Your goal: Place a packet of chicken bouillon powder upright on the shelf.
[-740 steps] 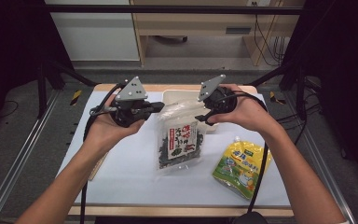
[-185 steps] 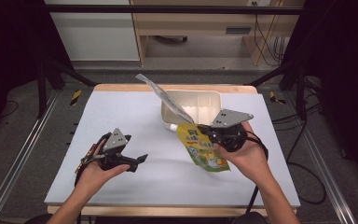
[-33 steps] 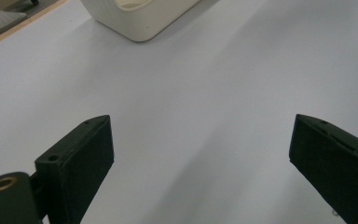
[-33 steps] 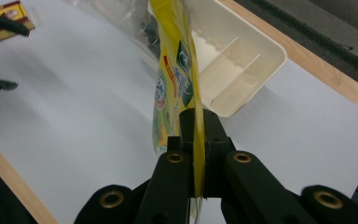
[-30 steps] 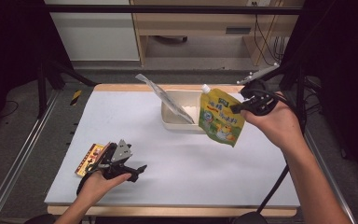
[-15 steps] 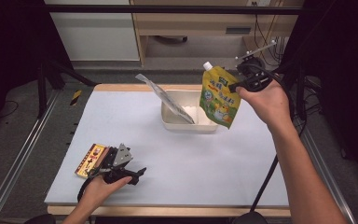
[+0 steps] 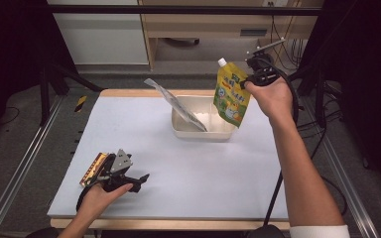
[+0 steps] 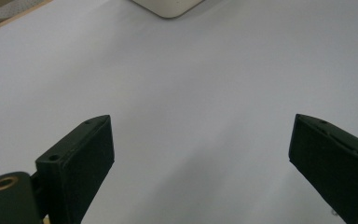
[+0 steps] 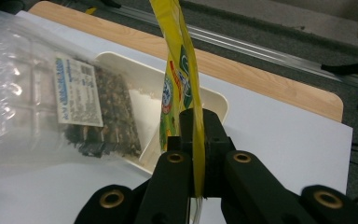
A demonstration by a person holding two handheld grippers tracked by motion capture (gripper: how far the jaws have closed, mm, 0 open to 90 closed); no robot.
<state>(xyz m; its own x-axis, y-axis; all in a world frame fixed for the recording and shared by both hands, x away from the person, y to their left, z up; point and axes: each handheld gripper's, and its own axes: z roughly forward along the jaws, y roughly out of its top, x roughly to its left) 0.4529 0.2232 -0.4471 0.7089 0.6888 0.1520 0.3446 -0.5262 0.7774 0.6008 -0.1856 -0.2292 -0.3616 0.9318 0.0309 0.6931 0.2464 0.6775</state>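
Observation:
A yellow-green spout pouch [image 7: 231, 94] hangs upright over the right end of a cream tub [image 7: 198, 133], and my right gripper [image 7: 250, 82] is shut on its side edge. In the right gripper view the pouch edge [image 9: 182, 70] runs up between the closed jaws of that gripper [image 9: 196, 140], above the tub [image 9: 209, 100]. A clear packet of dark seaweed [image 7: 176, 105] leans out of the tub to the left, and it appears again [image 9: 74, 102] in the right gripper view. My left gripper [image 7: 140, 179] rests low at the front left of the table. Its jaws [image 8: 200, 154] stand wide apart with nothing between them.
A small orange and brown snack packet [image 7: 91, 169] lies on the white table [image 7: 188, 168] just left of my left hand. A corner of the tub [image 8: 168, 5] is at the top of the left gripper view. Metal rails run along both sides of the table.
My right hand has carried the pouch up and toward the far side, from beside the tub's right end to above it. The left hand and its gripper have stayed put.

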